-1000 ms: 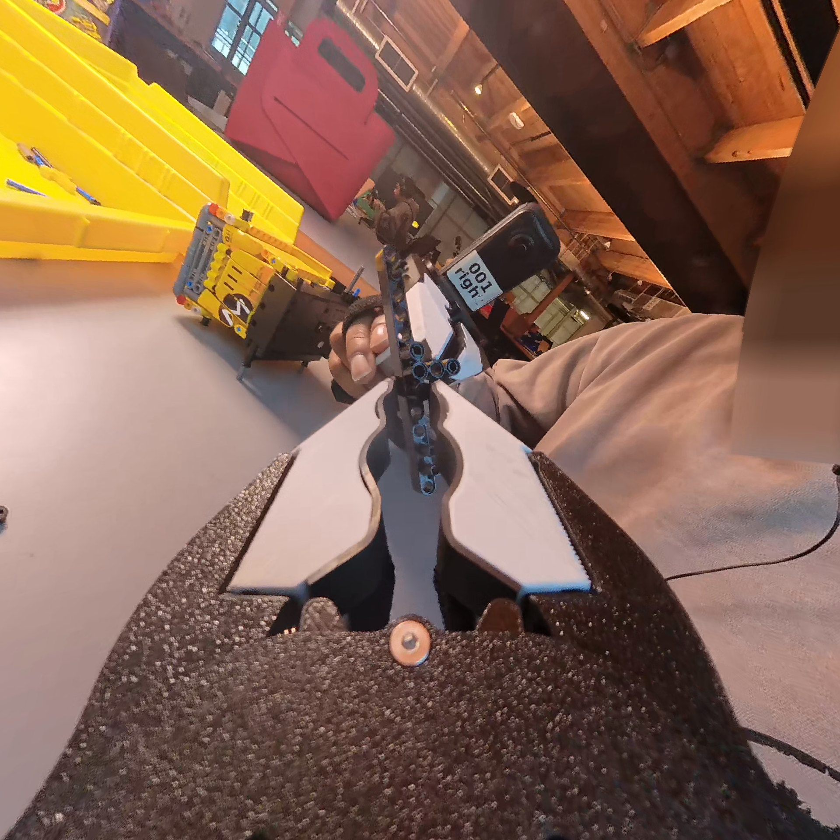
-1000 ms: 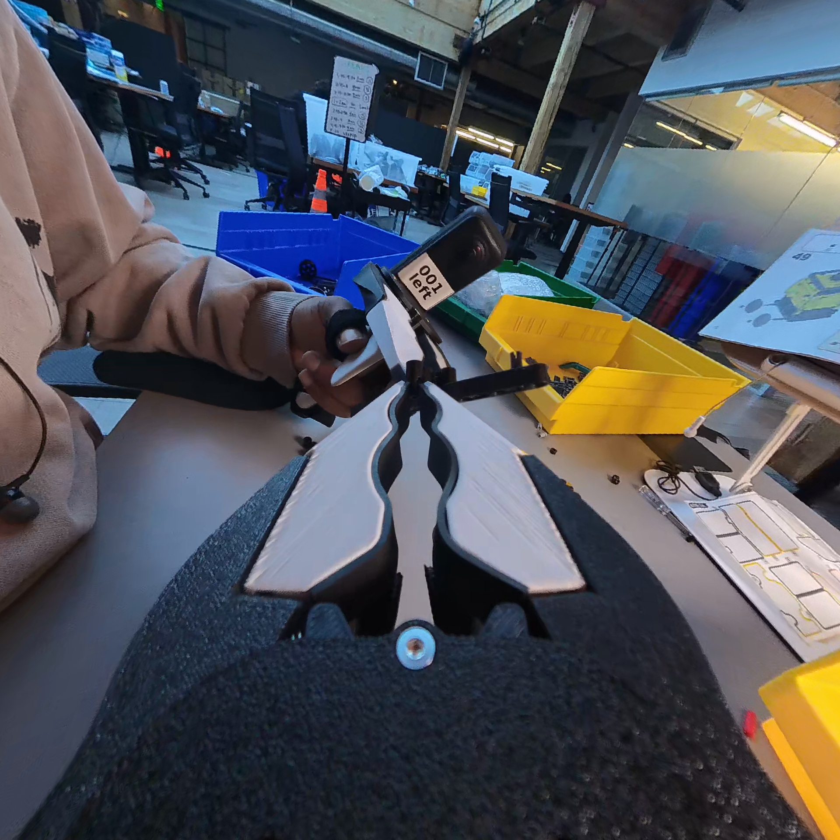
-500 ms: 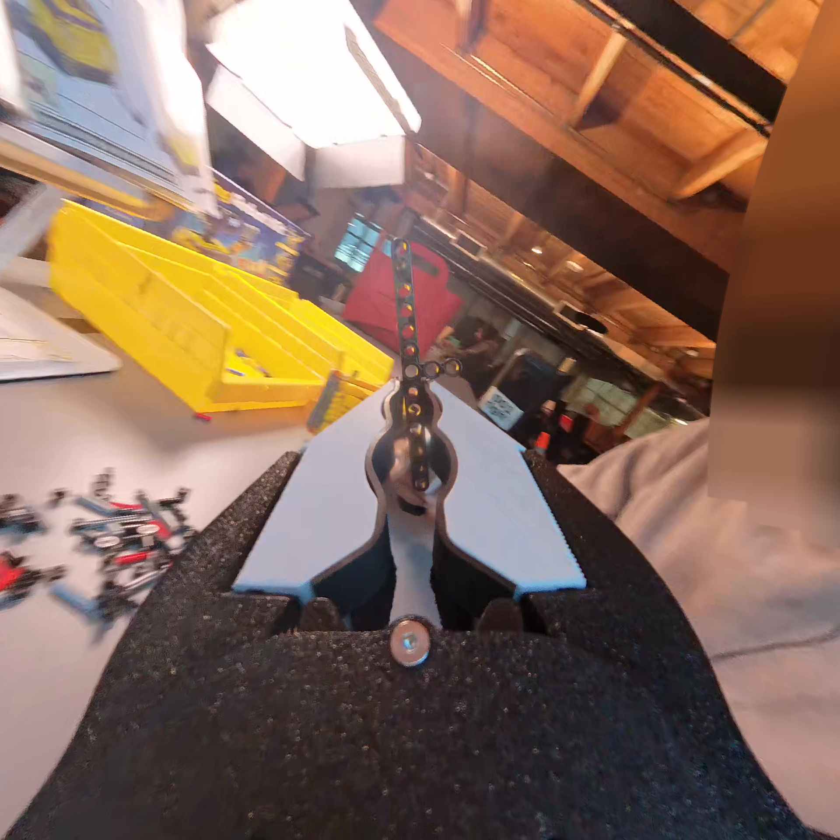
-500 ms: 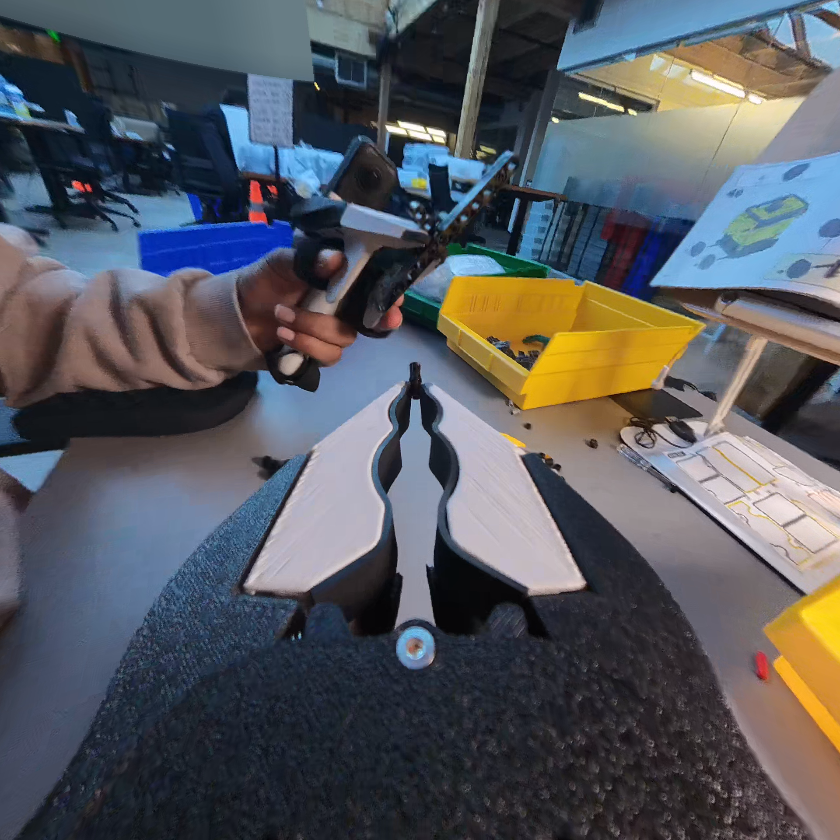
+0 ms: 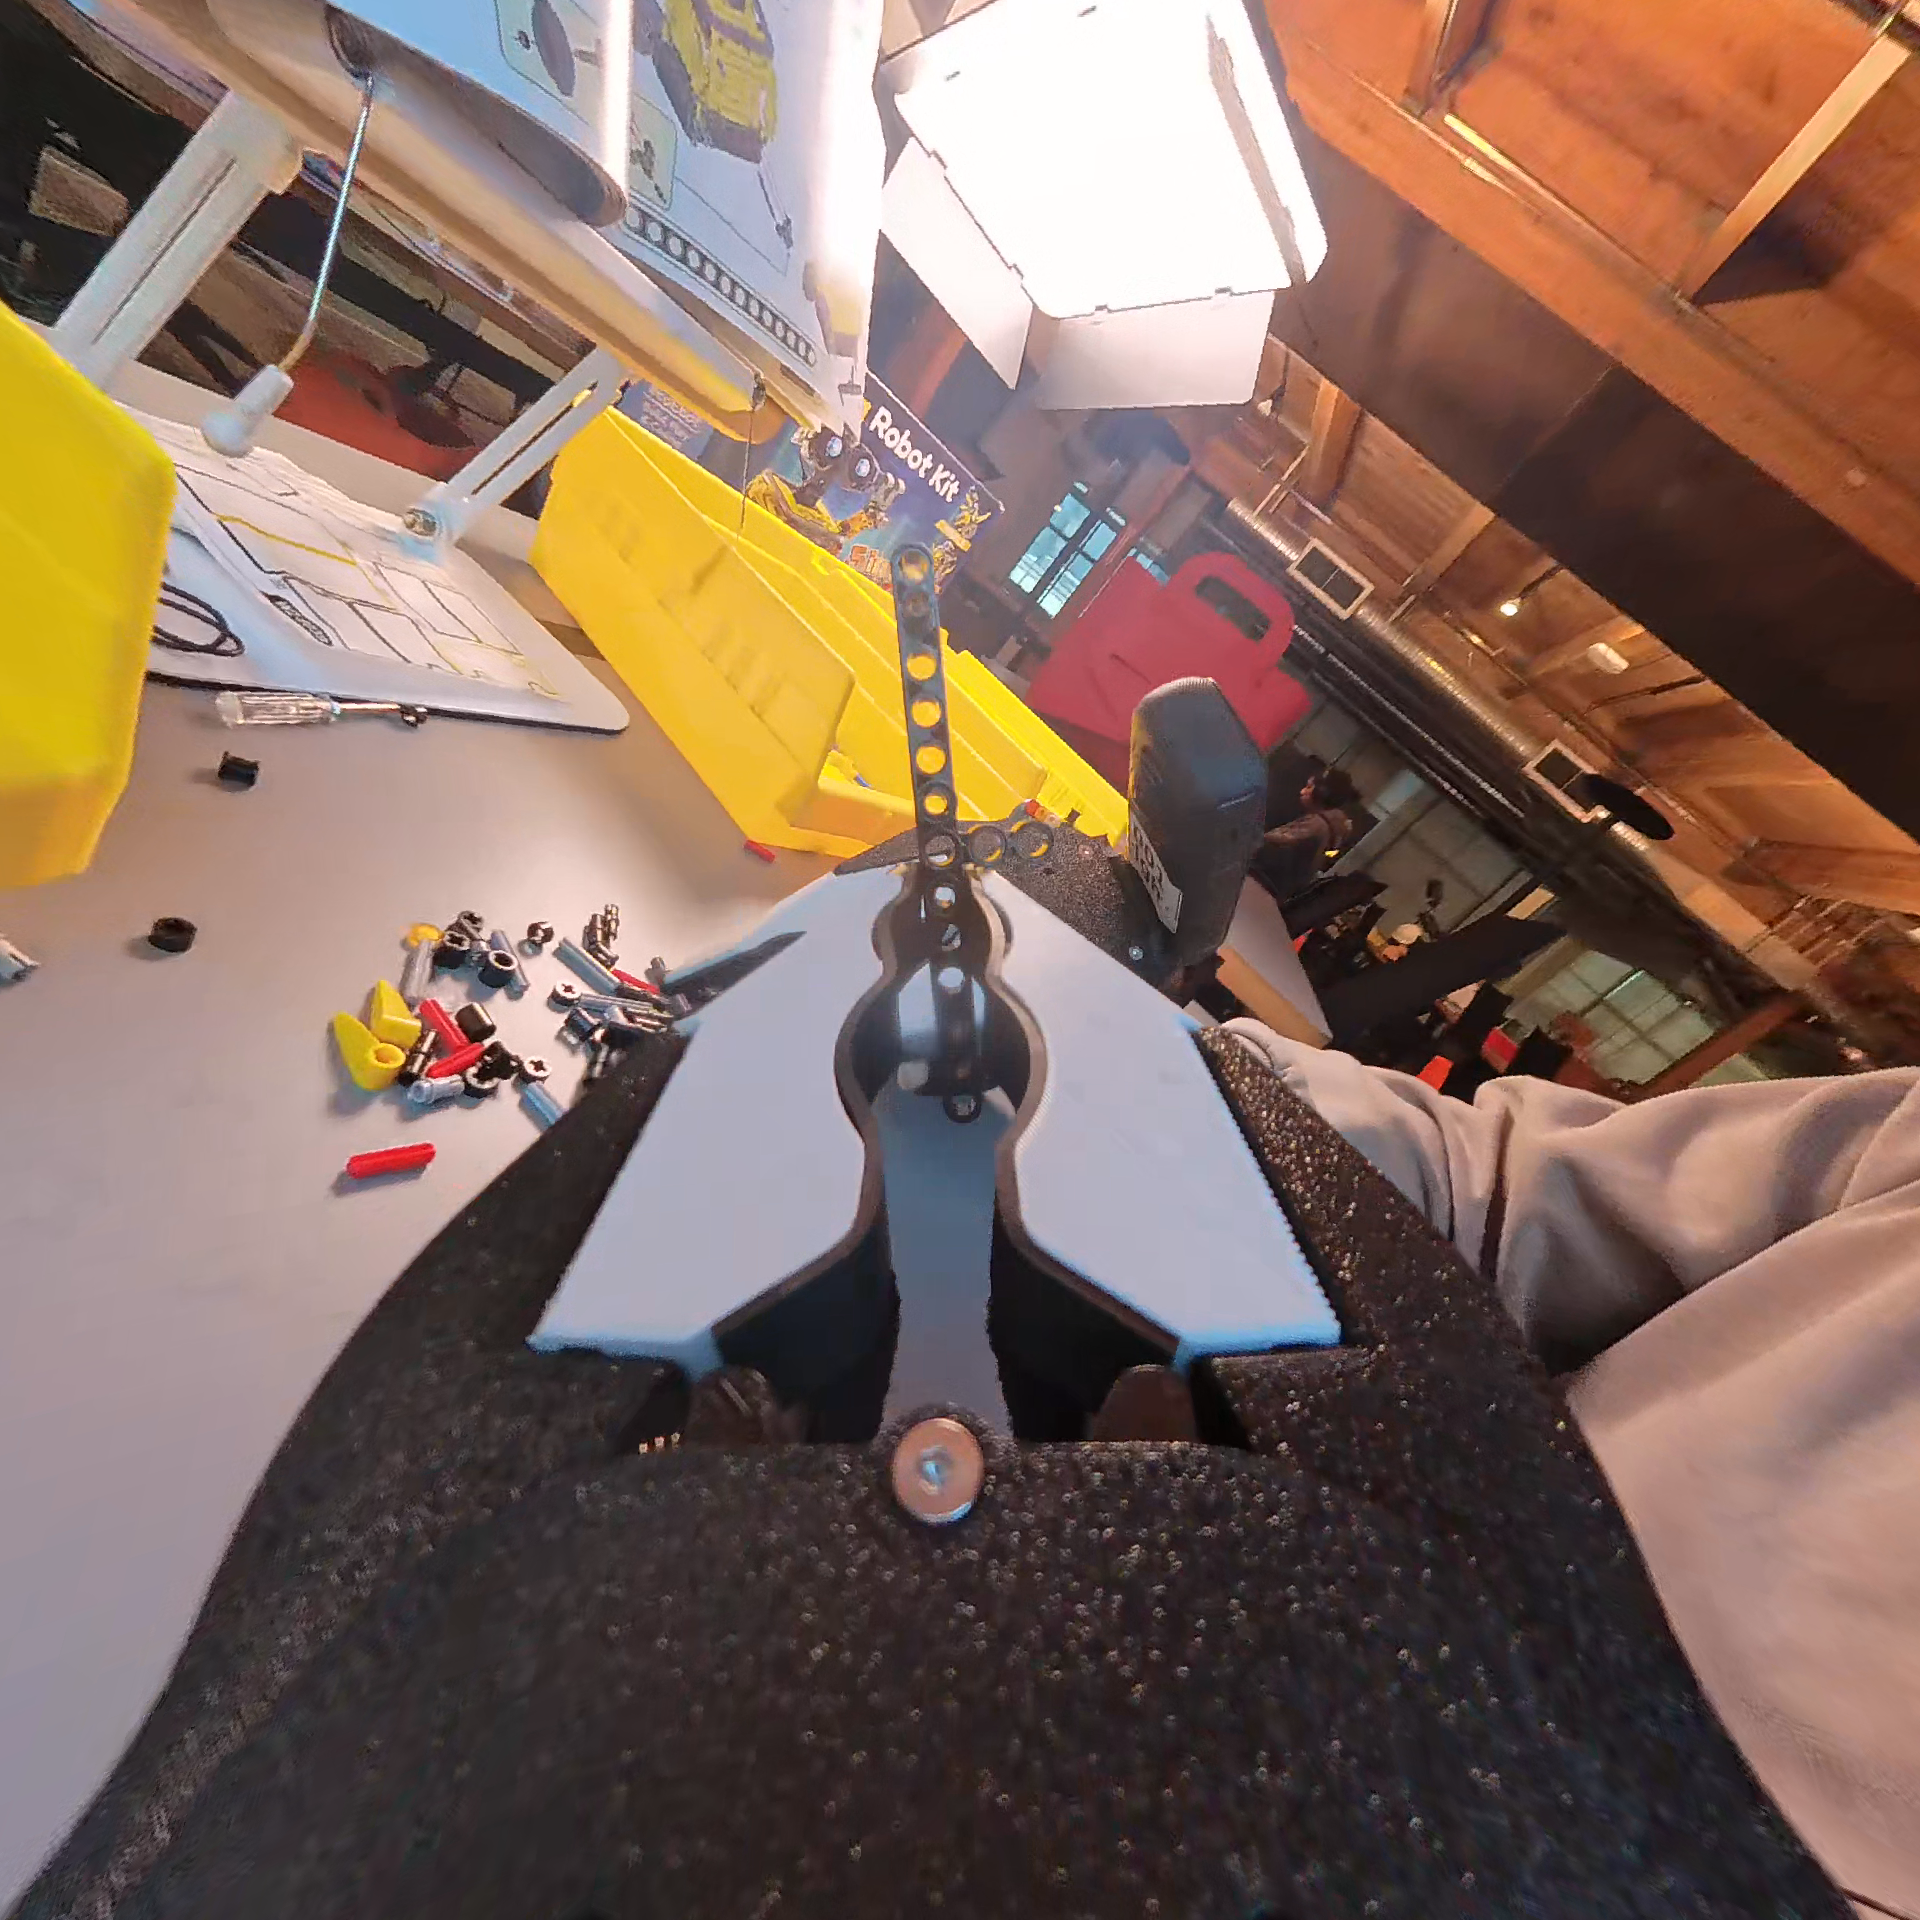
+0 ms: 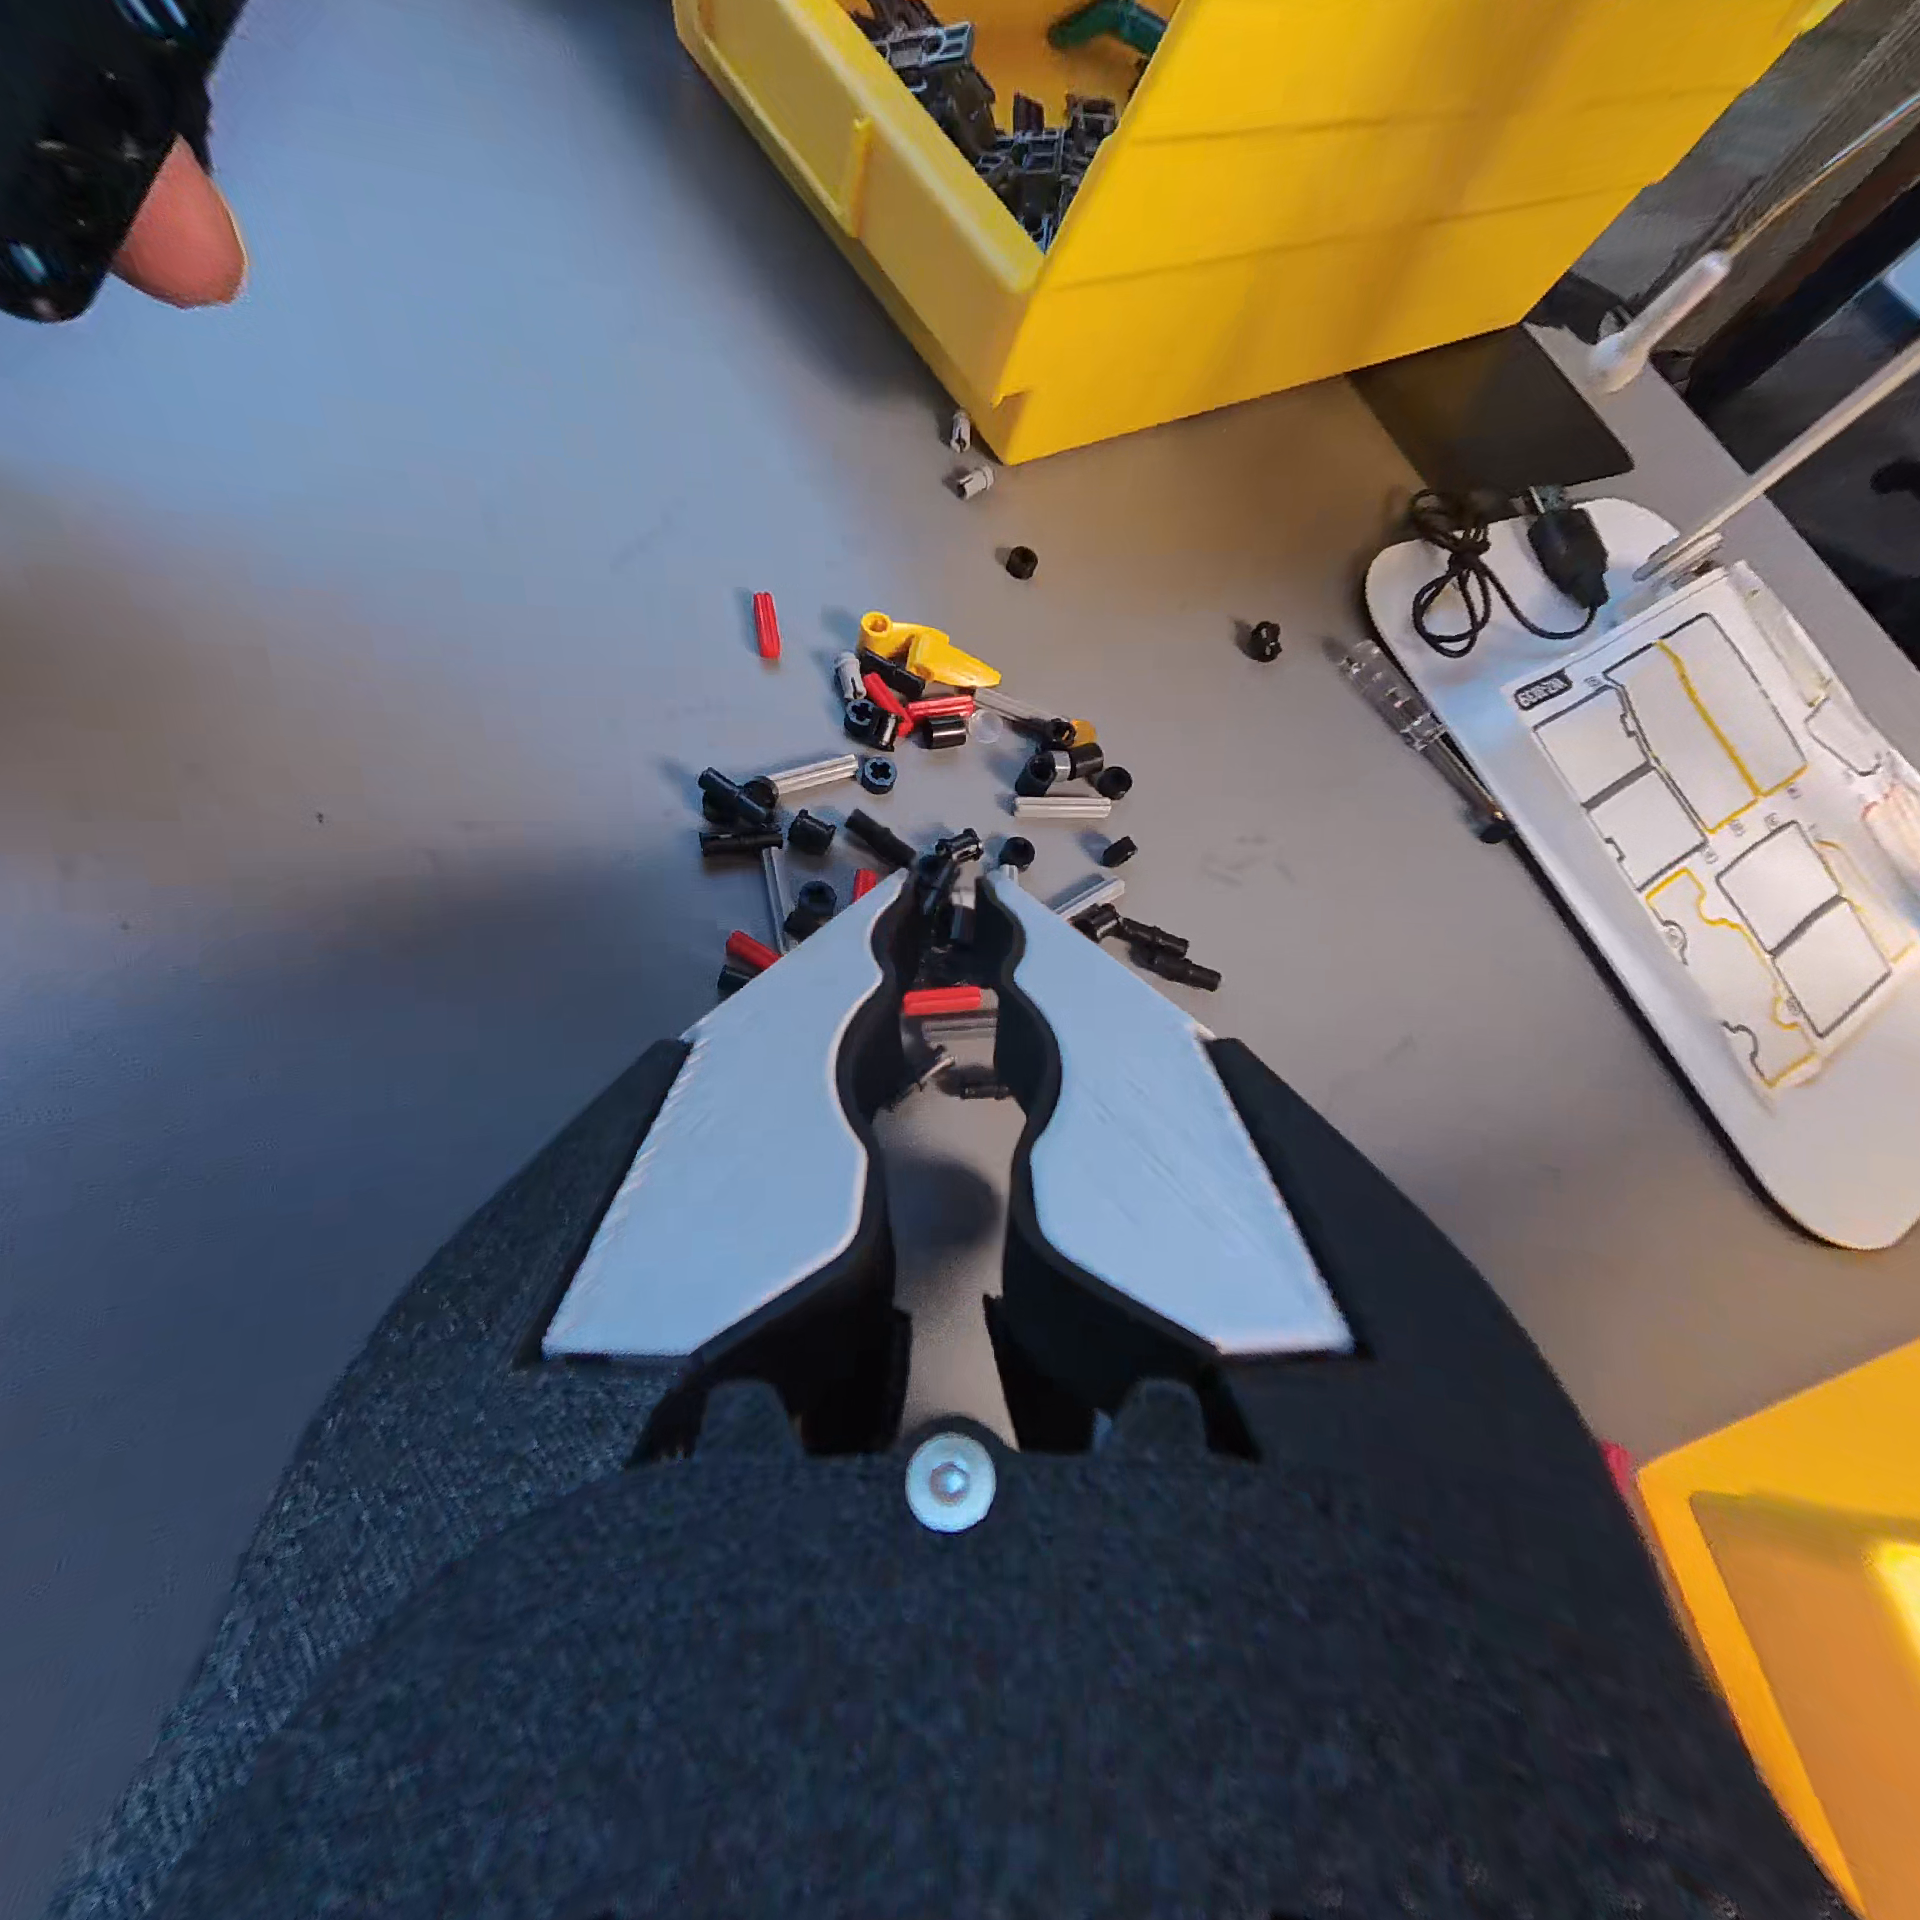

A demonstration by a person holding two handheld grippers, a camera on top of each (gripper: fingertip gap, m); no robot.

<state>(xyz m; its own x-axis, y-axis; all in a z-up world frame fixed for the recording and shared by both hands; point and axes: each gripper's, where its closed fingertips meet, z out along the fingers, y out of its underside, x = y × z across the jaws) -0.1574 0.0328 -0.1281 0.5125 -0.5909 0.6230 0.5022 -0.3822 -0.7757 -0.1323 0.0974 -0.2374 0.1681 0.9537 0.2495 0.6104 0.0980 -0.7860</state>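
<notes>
My left gripper (image 5: 940, 883) is shut on a long black beam with holes (image 5: 925, 686), held upright above the grey table (image 5: 260, 1195); a short black cross piece (image 5: 1003, 844) sits on it just past the fingertips. My right gripper (image 6: 943, 883) is low over a pile of small black, red, grey and yellow pins and connectors (image 6: 914, 748). Its jaws stand a narrow gap apart, with a black pin (image 6: 951, 854) at the tips. The right gripper (image 5: 1101, 883) also shows behind the beam in the left wrist view, as does the pile (image 5: 488, 1018).
A yellow bin of dark parts (image 6: 1143, 208) stands beyond the pile. A white board with a diagram sheet (image 6: 1714, 810) and a clear-handled screwdriver (image 6: 1403, 717) lie to the right. More yellow bins (image 5: 748, 665), a booklet on a stand (image 5: 675, 156) and a light panel (image 5: 1101, 156) are behind. A thumb (image 6: 177, 239) is at the top left. The left gripper's tips are roughly 12 cm from the right gripper's.
The two grippers have parted. The left swung the beam away and upright. The right dropped to the parts pile and its jaws opened slightly.
</notes>
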